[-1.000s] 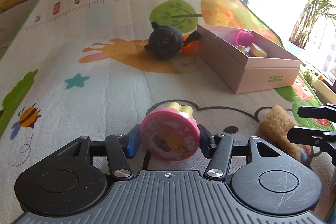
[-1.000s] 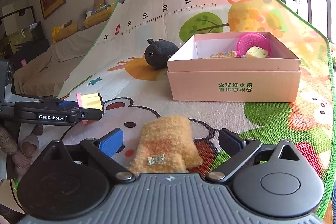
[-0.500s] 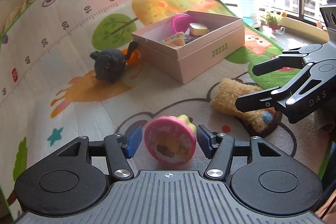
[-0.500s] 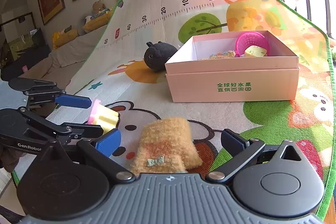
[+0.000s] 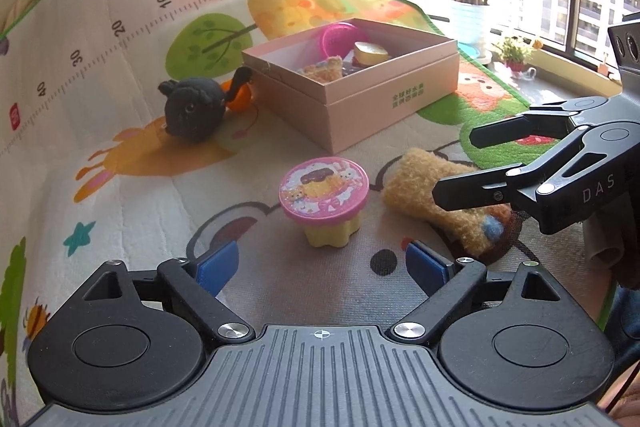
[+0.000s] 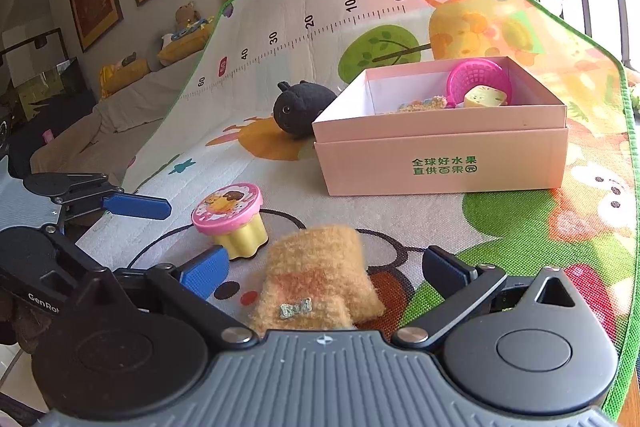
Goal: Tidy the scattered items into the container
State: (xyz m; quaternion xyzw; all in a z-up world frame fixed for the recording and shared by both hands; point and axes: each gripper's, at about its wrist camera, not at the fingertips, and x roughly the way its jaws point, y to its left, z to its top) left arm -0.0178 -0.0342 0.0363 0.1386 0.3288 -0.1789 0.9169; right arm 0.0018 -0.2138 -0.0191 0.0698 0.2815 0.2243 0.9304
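Note:
A toy pudding [image 5: 324,197] with a pink lid stands upright on the play mat, just ahead of my left gripper [image 5: 322,265]. Its jaws are opening and nothing is between the blue pads. A fuzzy orange mitten [image 6: 316,275] lies between the spread jaws of my right gripper [image 6: 326,269], and the pads do not touch it. The left wrist view shows the right gripper [image 5: 454,163] hanging over the mitten [image 5: 424,187]. The pink box [image 6: 440,155] stands farther back, holding a pink basket [image 6: 478,79], a yellow piece and a fuzzy item.
A black plush toy [image 5: 196,111] sits left of the box [image 5: 352,107], with an orange ball [image 5: 240,95] behind it. The mat's green edge [image 6: 628,131] runs along the right. A sofa with cushions stands beyond the mat at the far left.
My left gripper has let go of the pudding toy, which now stands lid-up on the mat, and its jaws have spread wide. The left view swung toward the box. The right gripper kept still.

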